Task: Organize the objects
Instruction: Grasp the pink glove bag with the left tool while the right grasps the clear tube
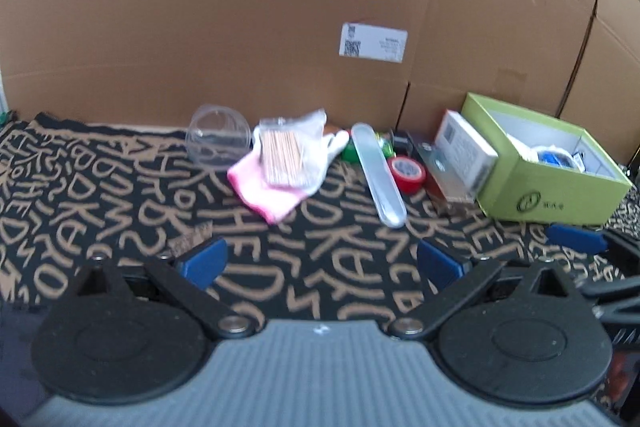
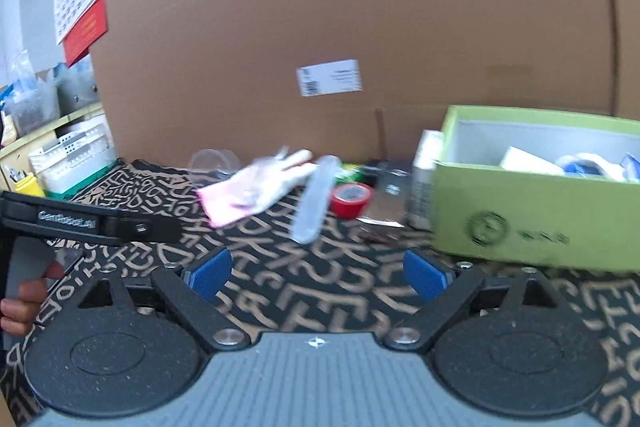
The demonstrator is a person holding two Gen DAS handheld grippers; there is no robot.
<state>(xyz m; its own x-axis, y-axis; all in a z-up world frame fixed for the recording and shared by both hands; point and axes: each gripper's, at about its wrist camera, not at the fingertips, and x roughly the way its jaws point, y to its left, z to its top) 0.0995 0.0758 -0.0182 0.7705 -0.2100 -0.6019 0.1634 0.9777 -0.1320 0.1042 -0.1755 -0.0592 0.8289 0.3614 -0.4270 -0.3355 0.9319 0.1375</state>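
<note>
Both grippers hang empty over the lettered cloth [image 1: 120, 187], jaws wide apart on the left gripper [image 1: 320, 263] and the right gripper [image 2: 318, 273], so nothing's picked yet. Loose stuff sits mid-frame against the cardboard: pink-and-white glove [image 1: 276, 195], toothpick bag [image 1: 282, 159], clear long case [image 1: 378, 175], red tape roll [image 1: 408, 173]. Green box [image 1: 552, 199] at right already holds things (likely the drop spot).

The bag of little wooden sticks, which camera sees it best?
The left wrist view: the bag of sticks lies sharp on the white and pink glove. The right wrist view shows only a blurred clear patch there.
</note>
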